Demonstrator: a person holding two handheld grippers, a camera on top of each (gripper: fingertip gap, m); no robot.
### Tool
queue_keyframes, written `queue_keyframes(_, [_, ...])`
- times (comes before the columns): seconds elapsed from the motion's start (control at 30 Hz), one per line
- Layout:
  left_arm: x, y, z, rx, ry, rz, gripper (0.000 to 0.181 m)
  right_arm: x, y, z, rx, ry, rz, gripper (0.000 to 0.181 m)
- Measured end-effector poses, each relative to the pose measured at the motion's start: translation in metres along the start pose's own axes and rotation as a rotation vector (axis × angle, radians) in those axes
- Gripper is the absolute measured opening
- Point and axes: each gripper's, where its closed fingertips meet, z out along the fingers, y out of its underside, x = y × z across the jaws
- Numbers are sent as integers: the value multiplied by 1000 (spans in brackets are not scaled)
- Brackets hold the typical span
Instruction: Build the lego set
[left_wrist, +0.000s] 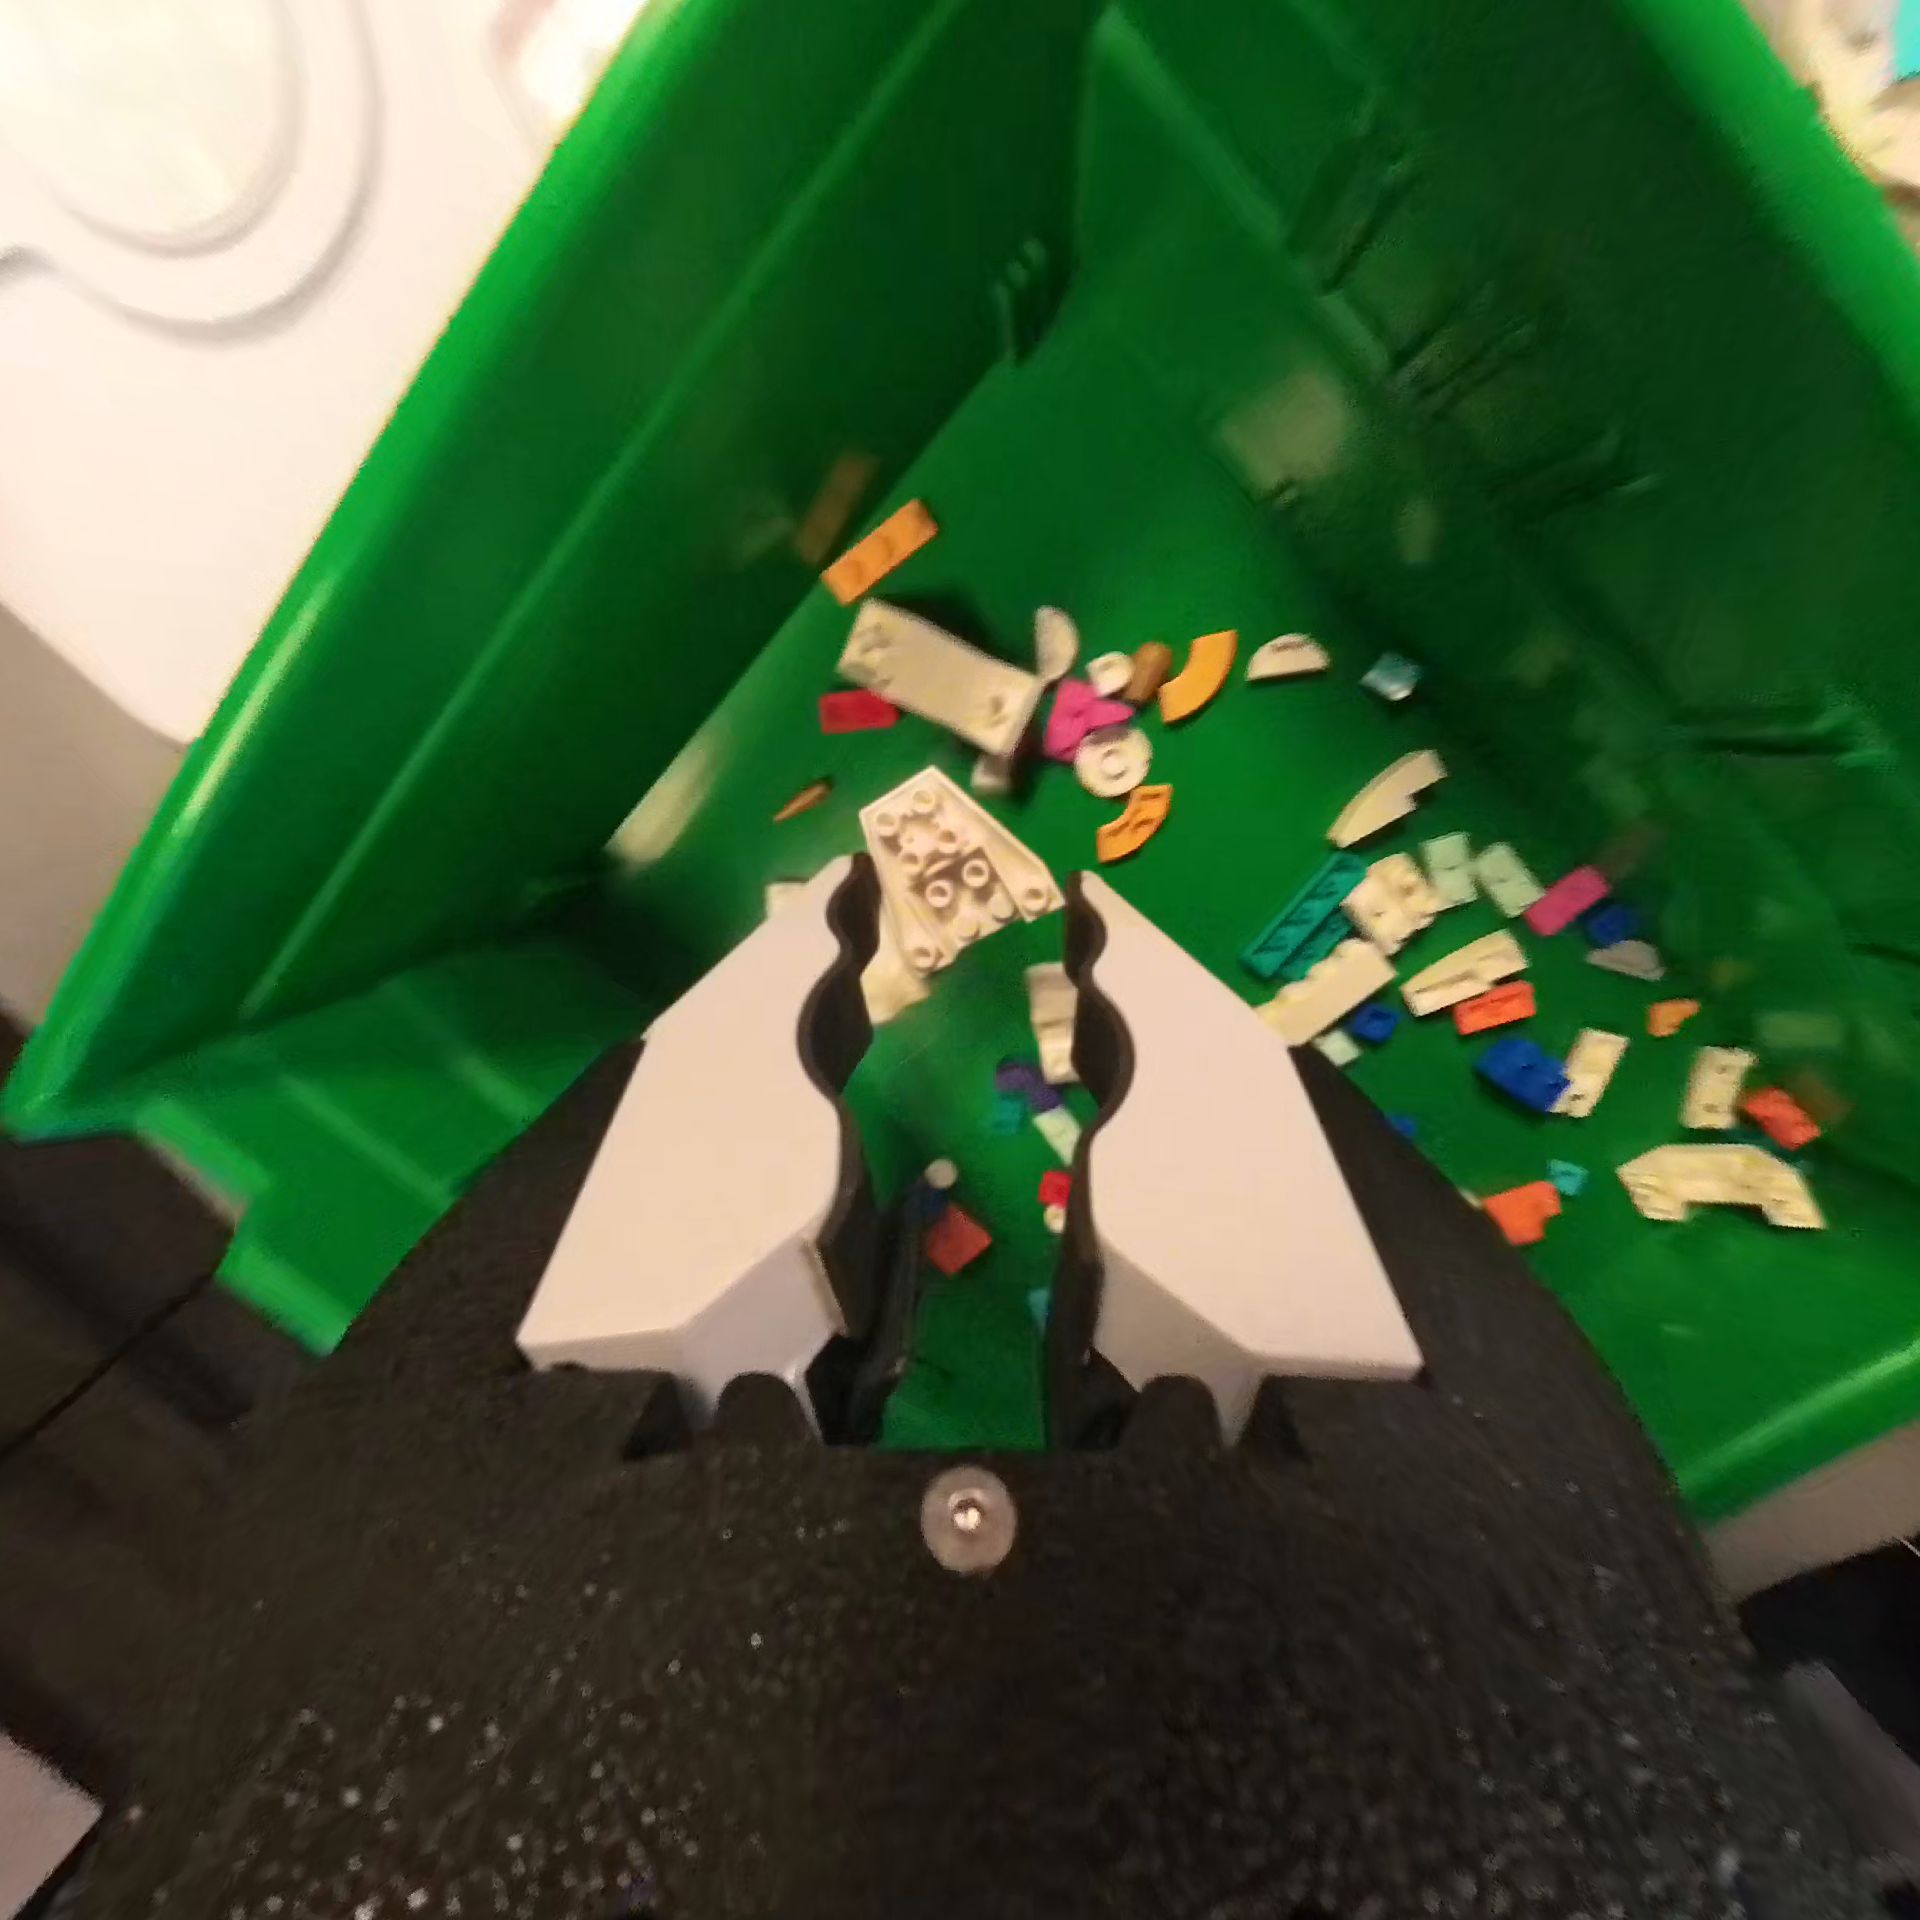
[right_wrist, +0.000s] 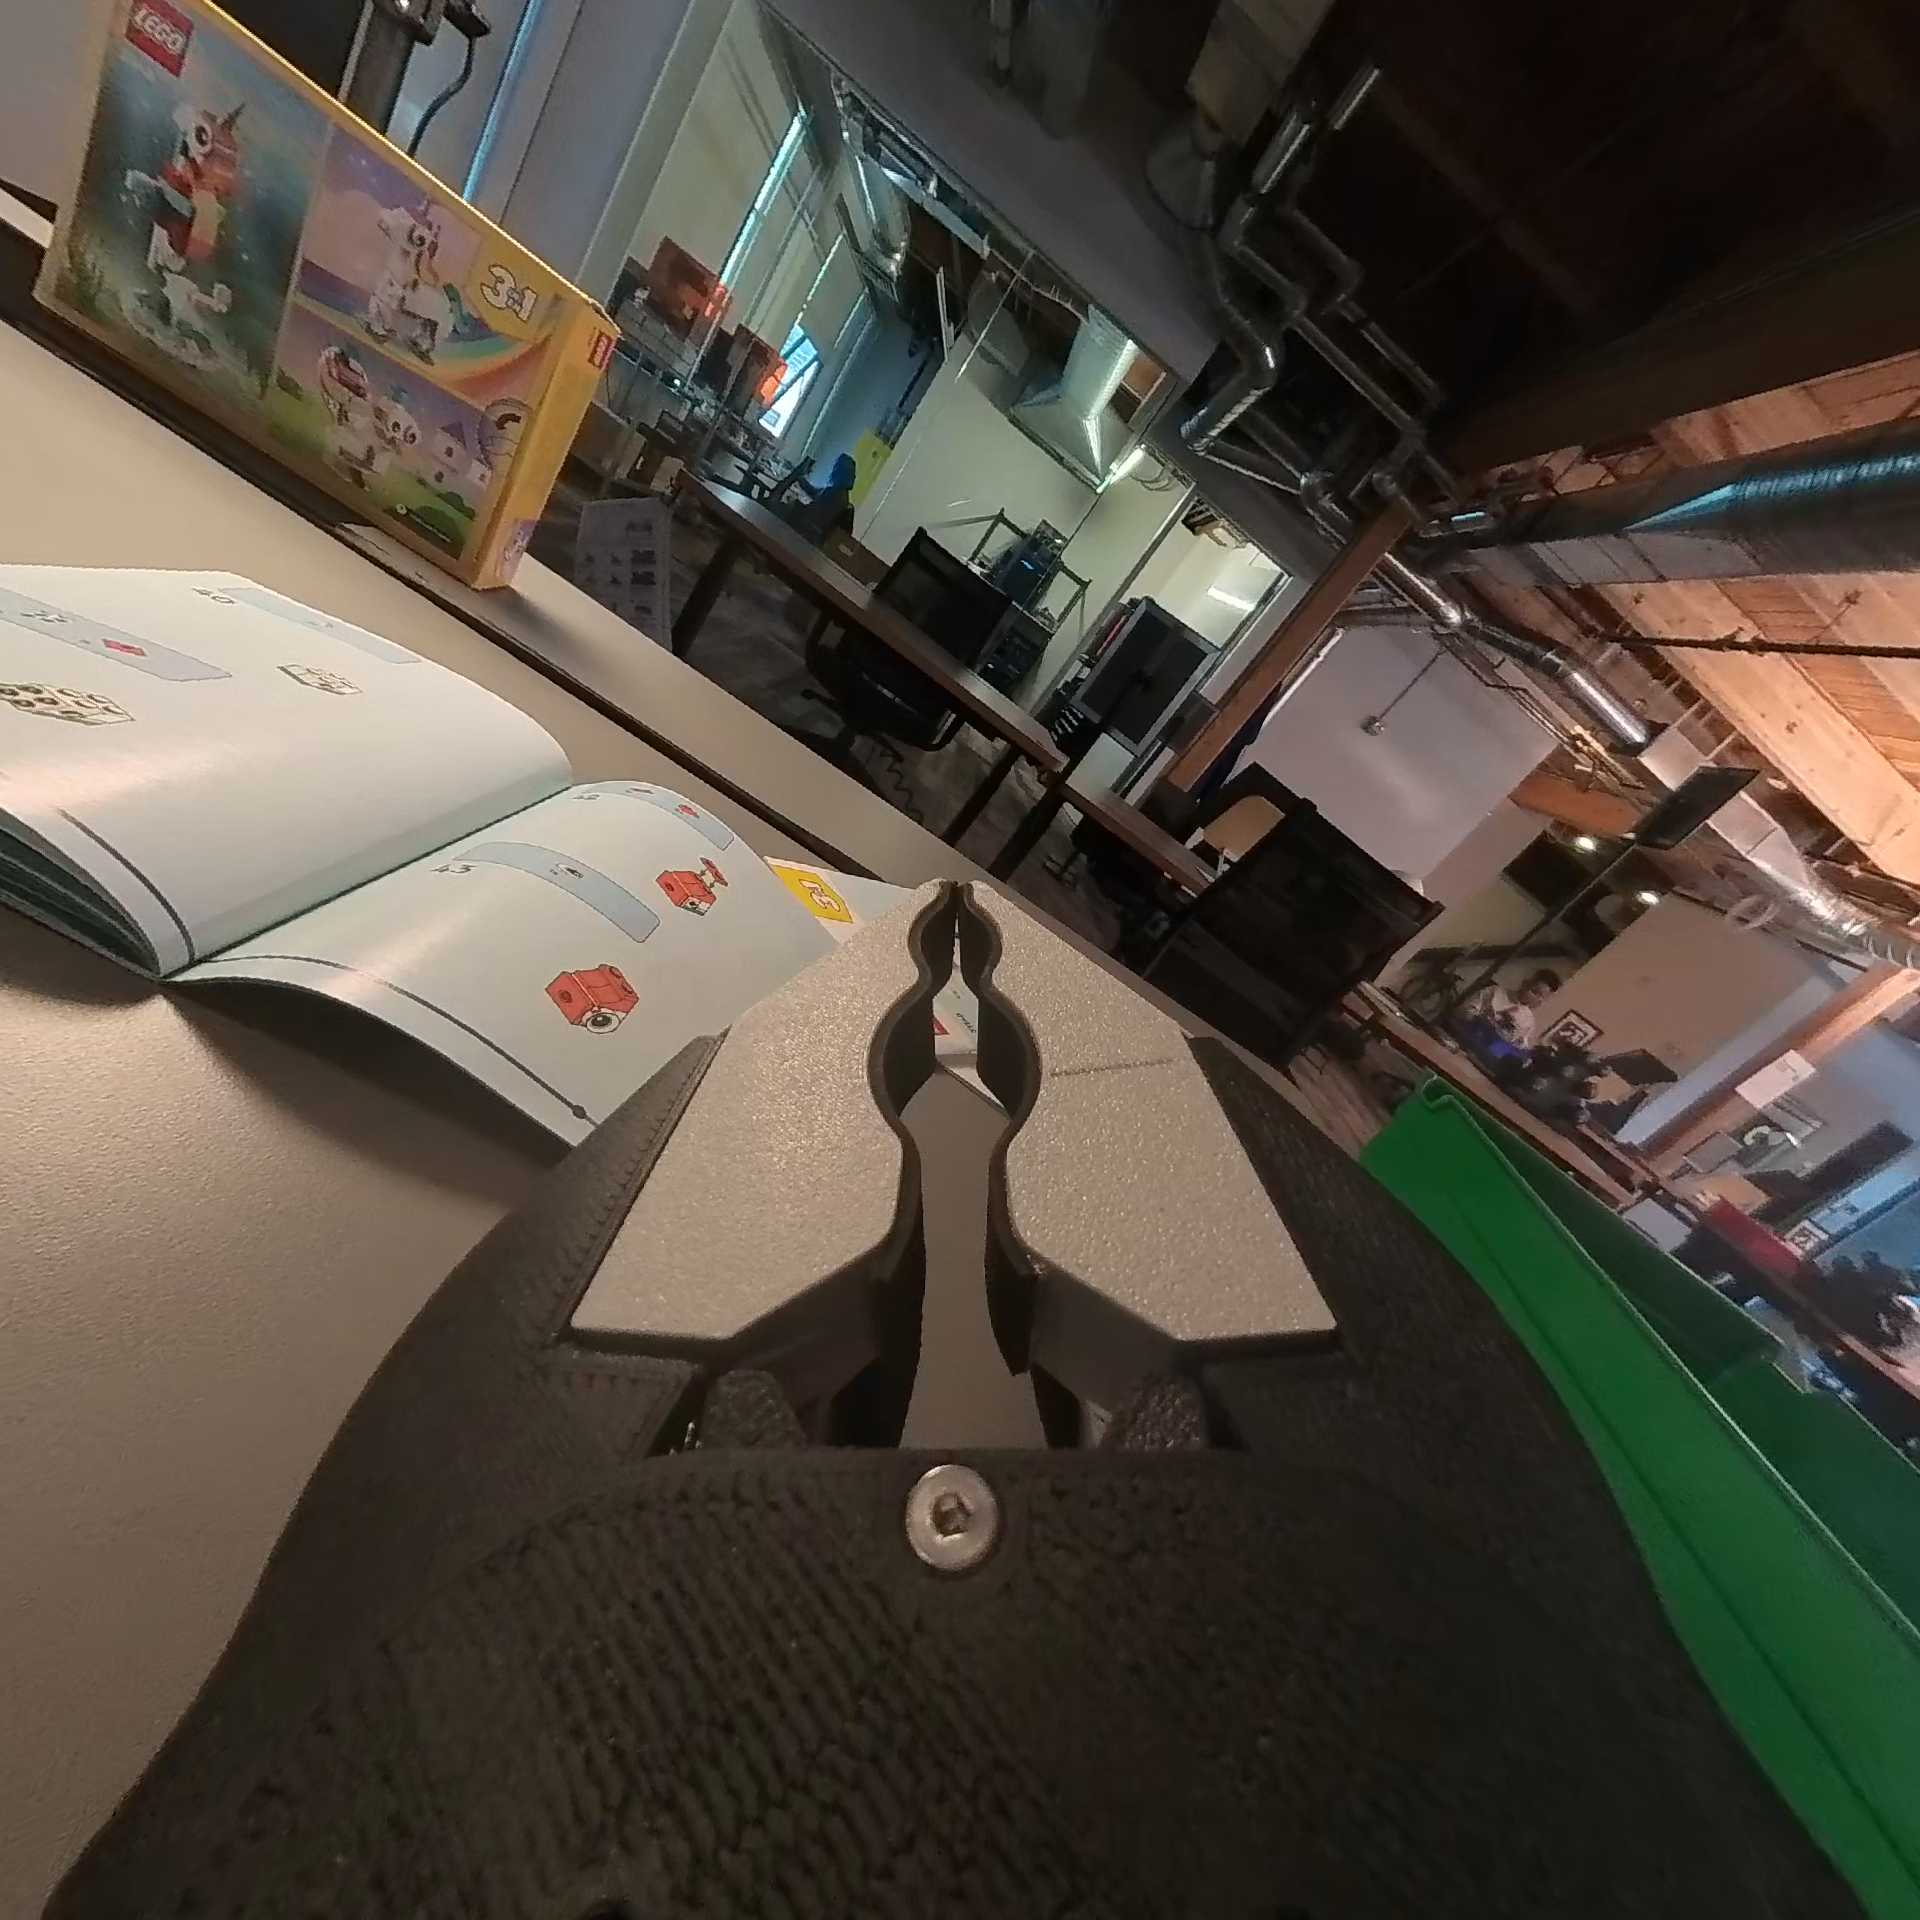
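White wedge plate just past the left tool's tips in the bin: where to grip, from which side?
Judging from the left wrist view, pinch the white wedge plate across its slanted long edges, coming down from above with the open left tool. It looks propped underside-up on another white piece, so its raised edges seem easier than its thin face. Motion blur limits certainty.

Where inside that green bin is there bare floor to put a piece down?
The green bin has bare floor at its far corner, beyond the orange plate, and along the left wall beside the left tongs. The right half is crowded with loose bricks around the teal plate.
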Motion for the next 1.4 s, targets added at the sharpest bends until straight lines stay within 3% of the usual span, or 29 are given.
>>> queue_keyframes(0.03, [4, -2, 4, -13, 23, 7, 34, 0, 0, 0, 0, 0, 0, 0])
queue_keyframes(0.27, [5, 20, 26, -198, -5, 72, 34, 0, 0, 0, 3, -3, 4, 0])
queue_keyframes(0.47, [6, 15, 15, -134, 0, 37, 48, 0, 0, 0, 3, -2, 3, 0])
queue_keyframes(0.67, [44, 7, -2, -2, 145, 129, 34, -1, 0, 0, 0, -3, -2, 0])
queue_keyframes(0.9, [68, 36, 10, -97, 190, 234, 20, -2, 0, 1, -5, -4, -11, 0])
queue_keyframes(1.07, [78, 40, 11, -74, 235, 253, 23, -3, 1, 1, -7, -10, -21, 0])
queue_keyframes(1.4, [73, 50, 16, -83, 204, 275, 12, -3, 0, 1, -5, -9, -17, 0])
